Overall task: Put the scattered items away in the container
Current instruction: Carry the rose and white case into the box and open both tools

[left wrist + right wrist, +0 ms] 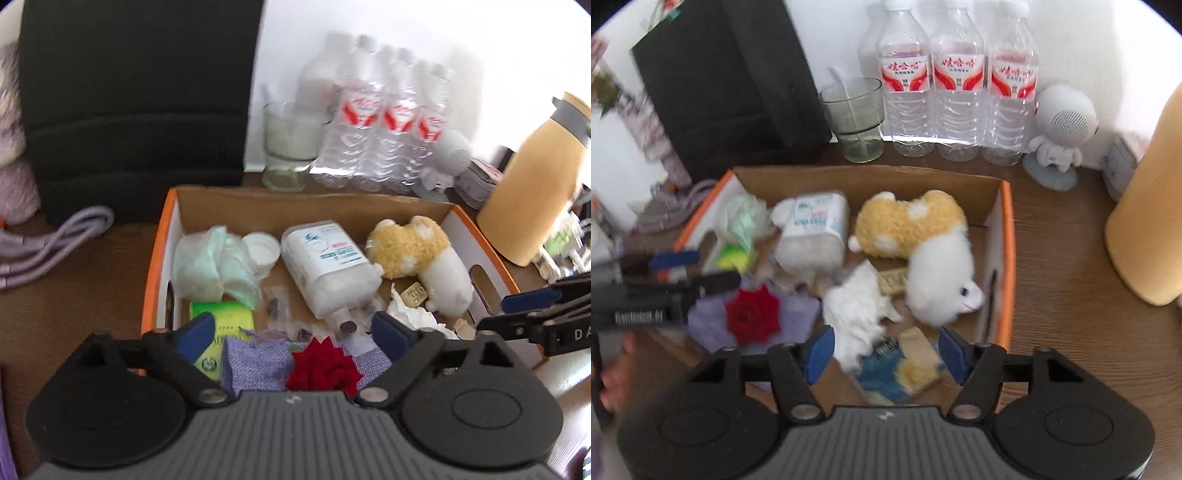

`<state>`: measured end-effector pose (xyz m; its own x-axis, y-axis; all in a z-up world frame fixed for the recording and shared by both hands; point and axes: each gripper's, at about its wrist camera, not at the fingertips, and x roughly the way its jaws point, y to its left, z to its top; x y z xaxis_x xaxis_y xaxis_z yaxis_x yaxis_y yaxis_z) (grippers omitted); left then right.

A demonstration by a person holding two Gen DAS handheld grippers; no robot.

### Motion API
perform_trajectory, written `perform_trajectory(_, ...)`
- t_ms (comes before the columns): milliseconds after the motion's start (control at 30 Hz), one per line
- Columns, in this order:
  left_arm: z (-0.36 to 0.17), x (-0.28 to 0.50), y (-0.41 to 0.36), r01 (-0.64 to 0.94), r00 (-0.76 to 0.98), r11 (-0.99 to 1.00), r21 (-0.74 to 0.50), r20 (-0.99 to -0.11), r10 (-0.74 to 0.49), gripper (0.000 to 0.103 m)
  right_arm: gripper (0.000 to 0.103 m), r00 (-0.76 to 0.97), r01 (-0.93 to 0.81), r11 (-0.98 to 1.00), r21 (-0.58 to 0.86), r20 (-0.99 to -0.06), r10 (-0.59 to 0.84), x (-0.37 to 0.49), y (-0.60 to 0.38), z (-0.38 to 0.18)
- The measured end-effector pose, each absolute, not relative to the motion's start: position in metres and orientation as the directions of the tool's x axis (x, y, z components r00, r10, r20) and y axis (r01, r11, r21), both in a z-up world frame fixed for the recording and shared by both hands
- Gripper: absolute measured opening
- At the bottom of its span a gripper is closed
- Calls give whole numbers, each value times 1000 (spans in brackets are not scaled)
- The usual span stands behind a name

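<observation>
A cardboard box with an orange rim (159, 251) (1007, 258) stands on the wooden table. In it lie a yellow-and-white plush toy (417, 254) (923, 236), a white plastic bottle (328, 266) (812, 229), a pale green wad (214, 262), a green packet (225, 317), crumpled white tissue (857, 314) and a blue-and-yellow packet (905, 369). My left gripper (293, 332) hangs open over a purple pouch with a red flower (321, 373) (753, 314), pads clear of it. My right gripper (886, 350) is open above the tissue and the blue packet, touching neither. Each gripper shows in the other's view (511, 310) (709, 269).
Behind the box stand three water bottles (953, 88), a glass (855, 118) and a black box (731, 85). A white round-headed figure (1060, 133) and a tall yellow flask (532, 184) are at the right. A lilac cable (55, 243) lies left of the box.
</observation>
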<state>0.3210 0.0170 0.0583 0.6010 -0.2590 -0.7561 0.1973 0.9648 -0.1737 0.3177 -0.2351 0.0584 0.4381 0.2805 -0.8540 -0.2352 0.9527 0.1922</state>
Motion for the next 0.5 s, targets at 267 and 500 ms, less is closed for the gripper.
perform_trajectory(267,48,319,12,171,519,975,-142,-828,-212,102,71,363,-154,952,264,-881,303,354,-207,43)
perform_trajectory(500,78,298,14,68,682,995,-66,-726,-95,102,75,506,-193,964,181,-823,256,330,-199,52)
